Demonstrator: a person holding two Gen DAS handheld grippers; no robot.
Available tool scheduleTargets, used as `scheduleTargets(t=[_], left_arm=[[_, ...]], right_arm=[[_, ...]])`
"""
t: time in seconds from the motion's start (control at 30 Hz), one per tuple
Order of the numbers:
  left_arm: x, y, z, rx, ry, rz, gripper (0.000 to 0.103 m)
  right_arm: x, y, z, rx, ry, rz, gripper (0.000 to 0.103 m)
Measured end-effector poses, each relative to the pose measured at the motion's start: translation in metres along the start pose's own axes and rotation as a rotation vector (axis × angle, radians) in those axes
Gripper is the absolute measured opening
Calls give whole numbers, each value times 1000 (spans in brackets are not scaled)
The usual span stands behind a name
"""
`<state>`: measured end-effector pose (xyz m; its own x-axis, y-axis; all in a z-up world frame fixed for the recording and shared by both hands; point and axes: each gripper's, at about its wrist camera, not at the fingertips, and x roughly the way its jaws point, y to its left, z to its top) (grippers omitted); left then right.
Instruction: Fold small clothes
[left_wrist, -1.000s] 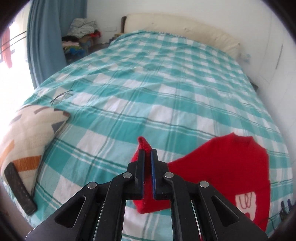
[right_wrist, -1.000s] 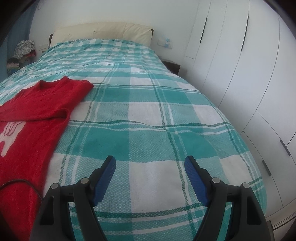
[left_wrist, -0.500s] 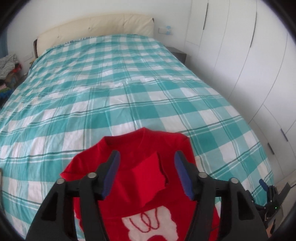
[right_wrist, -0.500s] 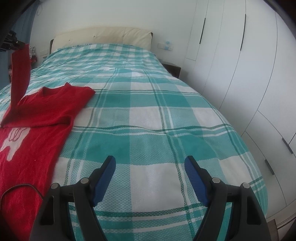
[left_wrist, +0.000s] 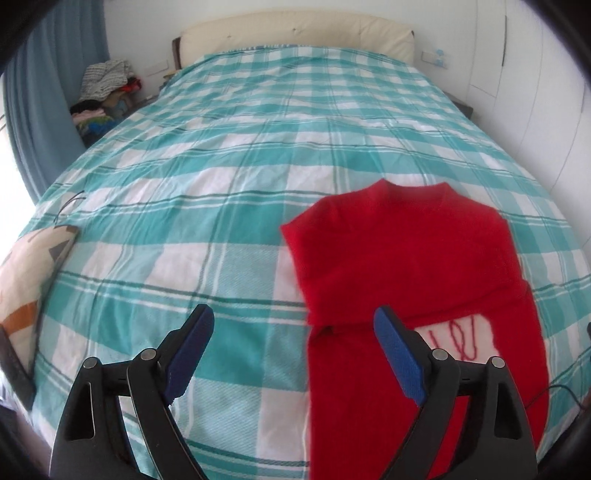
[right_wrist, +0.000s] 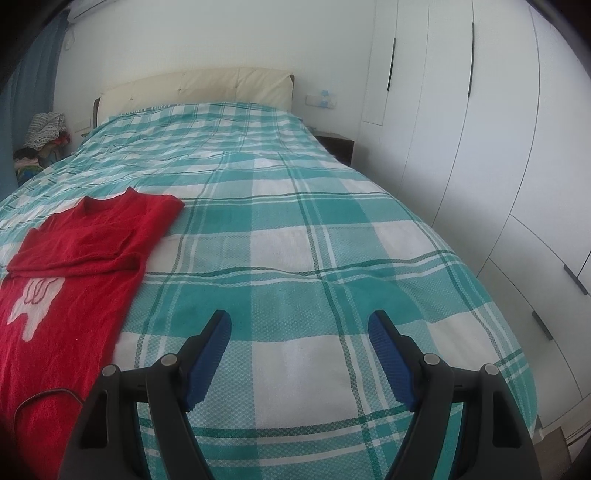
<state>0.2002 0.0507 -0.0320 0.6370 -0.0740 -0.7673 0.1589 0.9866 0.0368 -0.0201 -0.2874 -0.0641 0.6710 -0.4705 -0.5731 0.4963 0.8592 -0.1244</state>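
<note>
Each claw is built from black, glossy plastic arms with triangular cut-outs. On the left claw (left_wrist: 293, 354) and the right claw (right_wrist: 299, 354), round silver screws are set at the pivots, and the fingers (left_wrist: 397, 356) are faced with ribbed blue pads (right_wrist: 208, 360).

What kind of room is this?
Most likely a bedroom: a big bed with a padded headboard, tall white wardrobe doors beside it, and a red sweater being folded on the bedspread.
</note>
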Motion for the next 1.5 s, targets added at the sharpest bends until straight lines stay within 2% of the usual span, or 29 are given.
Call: scheduleTargets(t=[0.13, 0.2, 0.33, 0.5, 0.67, 0.8, 1.5], left_arm=[[19, 30, -45, -177, 3, -9, 93], [33, 36, -59, -207, 0, 29, 93], [56, 35, -74, -183, 22, 88, 93], [52, 27, -72, -156, -16, 84, 94], [51, 31, -74, -188, -8, 49, 94], [48, 33, -74, -199, -18, 52, 94], [59, 35, -76, -212, 21, 64, 94]], right_arm=[[-2, 2, 1, -2, -30, 5, 76], [-5, 5, 1, -18, -54, -1, 76], [-10, 10, 0, -47, -95, -8, 76], [-6, 10, 0, -47, -93, -22, 76], [-1, 9, -1, -39, -80, -20, 76], [1, 6, -1, -21, -74, -11, 76], [-3, 8, 0, -26, -94, -8, 76]])
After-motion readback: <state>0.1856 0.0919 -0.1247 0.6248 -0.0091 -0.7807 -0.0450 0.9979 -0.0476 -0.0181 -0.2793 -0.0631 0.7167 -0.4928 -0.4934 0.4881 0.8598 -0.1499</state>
